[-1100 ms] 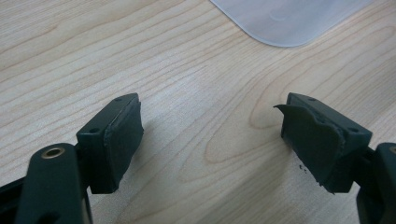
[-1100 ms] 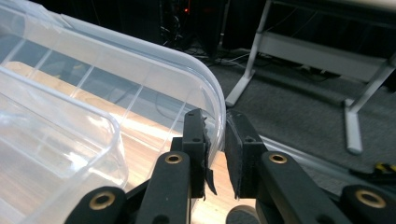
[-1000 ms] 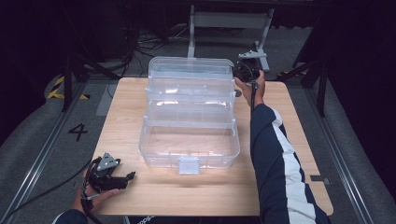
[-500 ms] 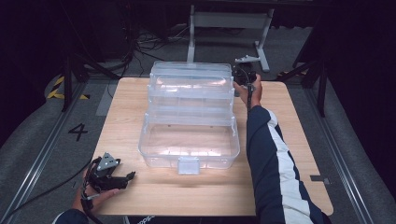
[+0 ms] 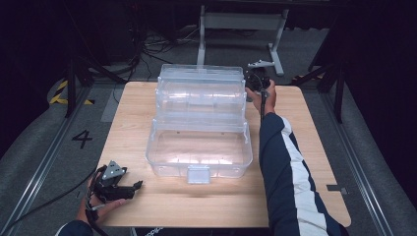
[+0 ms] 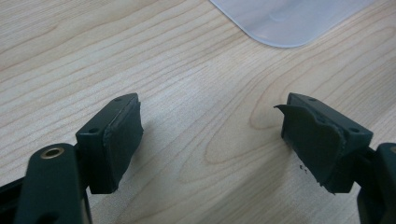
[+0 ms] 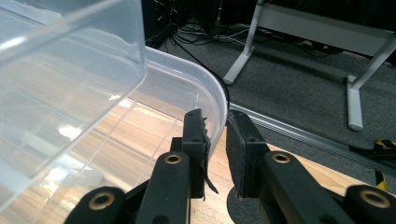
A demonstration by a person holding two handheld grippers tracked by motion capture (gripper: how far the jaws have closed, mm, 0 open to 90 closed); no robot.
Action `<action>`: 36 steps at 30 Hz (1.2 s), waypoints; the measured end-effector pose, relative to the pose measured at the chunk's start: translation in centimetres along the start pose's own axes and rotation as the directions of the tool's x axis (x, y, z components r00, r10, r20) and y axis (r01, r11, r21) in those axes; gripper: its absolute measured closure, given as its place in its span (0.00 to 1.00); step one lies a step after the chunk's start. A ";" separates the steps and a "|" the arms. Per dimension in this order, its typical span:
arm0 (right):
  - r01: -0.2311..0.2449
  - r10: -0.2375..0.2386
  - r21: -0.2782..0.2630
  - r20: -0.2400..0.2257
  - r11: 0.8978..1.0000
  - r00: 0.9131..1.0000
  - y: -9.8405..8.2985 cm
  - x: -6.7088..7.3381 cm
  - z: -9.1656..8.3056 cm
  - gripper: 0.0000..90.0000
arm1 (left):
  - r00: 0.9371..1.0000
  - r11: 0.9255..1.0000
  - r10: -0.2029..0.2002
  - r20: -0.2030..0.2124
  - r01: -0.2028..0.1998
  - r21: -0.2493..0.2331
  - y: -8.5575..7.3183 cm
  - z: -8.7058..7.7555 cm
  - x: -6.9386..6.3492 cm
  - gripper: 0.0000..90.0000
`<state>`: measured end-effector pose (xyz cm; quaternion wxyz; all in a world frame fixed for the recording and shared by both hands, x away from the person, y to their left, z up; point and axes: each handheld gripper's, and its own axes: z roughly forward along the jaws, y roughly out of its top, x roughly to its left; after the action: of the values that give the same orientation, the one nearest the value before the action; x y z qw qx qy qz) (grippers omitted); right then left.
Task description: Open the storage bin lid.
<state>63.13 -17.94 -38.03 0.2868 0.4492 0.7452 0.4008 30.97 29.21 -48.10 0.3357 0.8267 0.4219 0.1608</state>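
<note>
Clear plastic box (image 5: 199,123), centre of frame on the wooden table (image 5: 314,147), gripped at its upper-right rear corner.
Right gripper (image 5: 256,81) clenched on the thin rim (image 7: 215,119), as confirmed in the right gripper view; likely lifting or shifting the rear section next, calling for a firm, steady pull. Left gripper (image 5: 129,189) released, idle at lower left; left gripper view confirms nothing between the pads (image 6: 122,135).

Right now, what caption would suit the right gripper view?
Right gripper pinching the far rim of a clear plastic box at the table's edge.
</note>
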 end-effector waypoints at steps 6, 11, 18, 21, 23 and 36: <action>0.017 -0.017 -0.023 0.001 1.000 1.000 0.6 -0.2 -0.8 0.84 | 1.000 1.000 0.000 0.000 0.000 0.000 0.0 0.0 0.0 0.23; 0.030 -0.030 -0.044 0.003 0.999 1.000 1.3 -0.4 -2.1 0.81 | 1.000 1.000 0.001 -0.003 -0.001 -0.004 0.0 0.0 0.0 0.23; 0.054 -0.054 -0.064 -0.001 0.997 0.999 2.0 -0.2 -3.6 0.78 | 1.000 1.000 0.003 -0.003 -0.003 -0.003 0.0 0.0 0.0 0.23; 0.079 -0.080 -0.080 -0.011 0.994 0.997 2.3 0.2 -4.8 0.77 | 1.000 1.000 0.011 -0.004 -0.011 0.001 0.0 0.0 0.1 0.23; 0.089 -0.091 -0.089 -0.017 0.992 0.996 2.3 0.3 -5.3 0.76 | 1.000 1.000 0.011 -0.004 -0.011 0.001 0.0 0.0 0.1 0.23; 0.110 -0.114 -0.098 -0.033 0.989 0.993 1.7 0.9 -9.2 0.73 | 1.000 1.000 0.009 -0.007 -0.009 -0.006 0.0 0.1 0.0 0.23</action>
<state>56.21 -19.75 -31.85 0.3158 0.3847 0.7544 0.4280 31.04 29.21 -48.15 0.3359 0.8270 0.4189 0.1666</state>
